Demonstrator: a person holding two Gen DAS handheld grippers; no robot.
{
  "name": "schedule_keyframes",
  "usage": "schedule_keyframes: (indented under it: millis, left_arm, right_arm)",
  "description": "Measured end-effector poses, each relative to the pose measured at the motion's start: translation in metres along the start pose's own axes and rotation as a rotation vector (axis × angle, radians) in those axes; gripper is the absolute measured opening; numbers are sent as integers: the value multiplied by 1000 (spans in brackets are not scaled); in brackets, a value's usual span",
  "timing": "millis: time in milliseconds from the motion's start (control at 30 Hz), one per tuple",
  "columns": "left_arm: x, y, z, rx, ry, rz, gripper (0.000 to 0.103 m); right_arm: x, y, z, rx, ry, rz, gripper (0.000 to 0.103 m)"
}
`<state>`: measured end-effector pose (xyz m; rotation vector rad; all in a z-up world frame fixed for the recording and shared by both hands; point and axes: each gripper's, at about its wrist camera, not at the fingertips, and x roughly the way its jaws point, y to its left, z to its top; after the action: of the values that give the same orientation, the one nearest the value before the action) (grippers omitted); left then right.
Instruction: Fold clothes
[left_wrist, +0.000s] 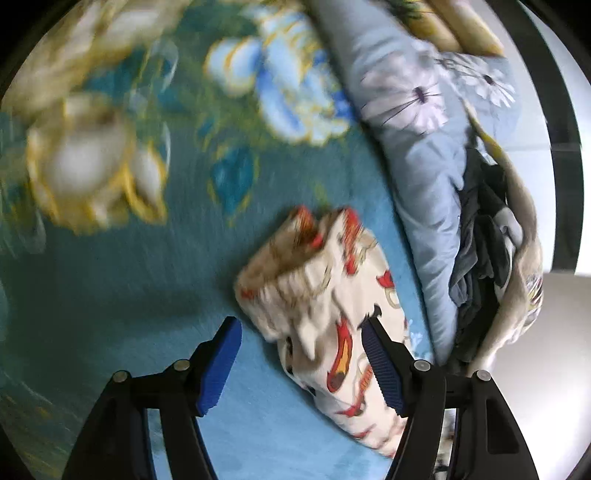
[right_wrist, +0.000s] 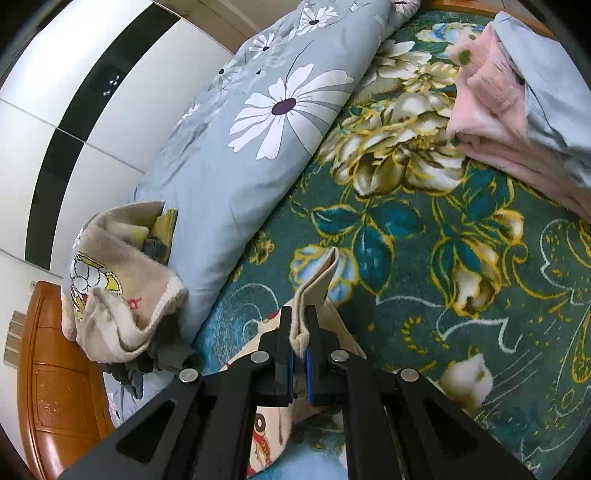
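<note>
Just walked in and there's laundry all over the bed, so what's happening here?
A person is folding clothes on a green floral bedspread using two handheld grippers. The right gripper is shut on a folded edge of a cream printed garment. The left gripper is open above that garment, gripping nothing. A heap of unfolded clothes sits on the blue daisy-print quilt, and a folded pink garment lies farther off on the bedspread.

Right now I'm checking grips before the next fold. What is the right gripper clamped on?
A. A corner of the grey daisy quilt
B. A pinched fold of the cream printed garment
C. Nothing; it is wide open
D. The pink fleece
B: in the right wrist view the right gripper is shut on a doubled edge of the cream printed garment; the pink fleece and daisy quilt lie apart.
</note>
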<state>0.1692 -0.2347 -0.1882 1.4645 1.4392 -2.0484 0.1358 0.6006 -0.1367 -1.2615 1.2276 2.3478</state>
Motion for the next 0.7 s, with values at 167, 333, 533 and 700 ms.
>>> schedule_keyframes:
  millis: [167,333,533,700]
  left_arm:
    - [12,-18,28,252,91,60,71]
    - [35,-29,44,355,207,17,70]
    - [47,-35,45,391,236,40,49]
    - [36,-48,23,494,144,114,28]
  right_arm:
    - [5,-1,-2,17,27,-15,5]
    - [7,-4,-4,47,46,-19,5]
    - [6,-2,-7,56,61,-35,5]
    - [4,7,-7,19,63,-52,5]
